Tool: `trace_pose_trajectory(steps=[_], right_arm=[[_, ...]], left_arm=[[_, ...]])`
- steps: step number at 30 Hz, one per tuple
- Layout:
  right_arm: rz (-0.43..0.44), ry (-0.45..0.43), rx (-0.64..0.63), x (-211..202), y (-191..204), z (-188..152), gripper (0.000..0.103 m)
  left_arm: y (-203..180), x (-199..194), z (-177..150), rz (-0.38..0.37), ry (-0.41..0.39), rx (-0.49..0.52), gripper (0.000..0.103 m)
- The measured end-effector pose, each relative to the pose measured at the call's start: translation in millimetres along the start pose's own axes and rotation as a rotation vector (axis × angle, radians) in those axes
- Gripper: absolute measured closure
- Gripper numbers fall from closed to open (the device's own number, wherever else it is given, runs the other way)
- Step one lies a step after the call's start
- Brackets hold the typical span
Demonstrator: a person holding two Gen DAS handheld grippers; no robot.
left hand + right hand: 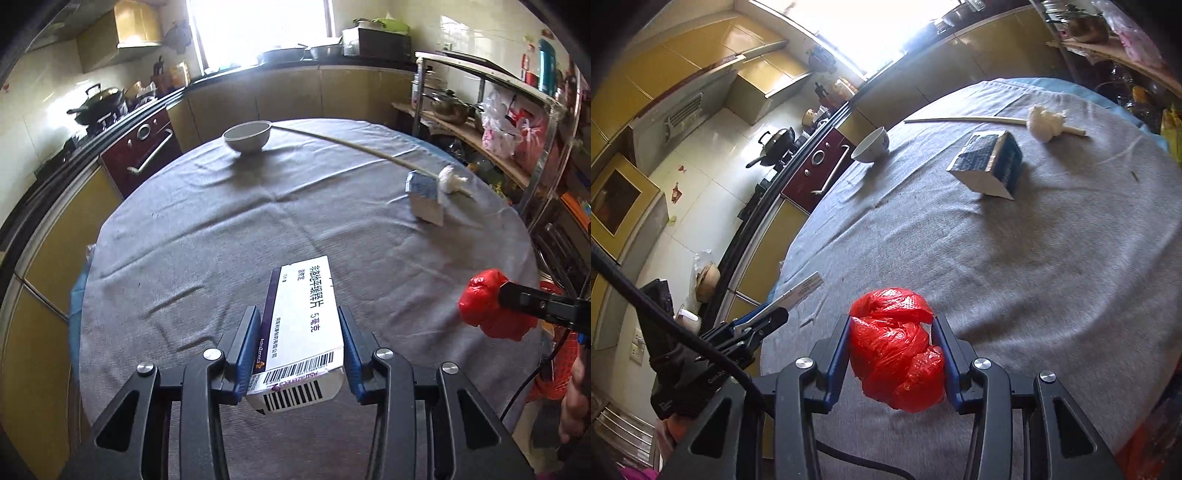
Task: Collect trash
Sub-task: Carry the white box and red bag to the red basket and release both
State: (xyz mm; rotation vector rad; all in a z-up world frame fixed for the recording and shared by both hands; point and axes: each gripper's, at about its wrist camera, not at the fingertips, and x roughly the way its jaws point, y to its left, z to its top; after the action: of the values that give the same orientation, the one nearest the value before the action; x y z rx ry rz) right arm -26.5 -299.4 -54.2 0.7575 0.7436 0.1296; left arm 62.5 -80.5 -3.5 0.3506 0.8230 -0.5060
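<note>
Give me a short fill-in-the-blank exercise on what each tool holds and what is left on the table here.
1. The left tool is shut on a white and ____ medicine box.
2. The right tool grips a crumpled ____ plastic bag.
3. On the grey tablecloth, one end of the long stick rests on the rim of the ____.

Missing words: purple; red; bowl

A kitchen is lit by a bright window [258,29]. Yellow cabinets [288,92] and white tiled walls [713,147] are seen.
</note>
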Motion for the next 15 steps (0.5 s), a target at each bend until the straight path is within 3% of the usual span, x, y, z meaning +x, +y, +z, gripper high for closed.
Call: trace_pose_trajectory(steps=[15], right_arm=[[0.01,-0.084,0.05,-60,-29,-9,0.057]], left_arm=[[-74,-27,10,0.014,-0.063,0.147,0.06]])
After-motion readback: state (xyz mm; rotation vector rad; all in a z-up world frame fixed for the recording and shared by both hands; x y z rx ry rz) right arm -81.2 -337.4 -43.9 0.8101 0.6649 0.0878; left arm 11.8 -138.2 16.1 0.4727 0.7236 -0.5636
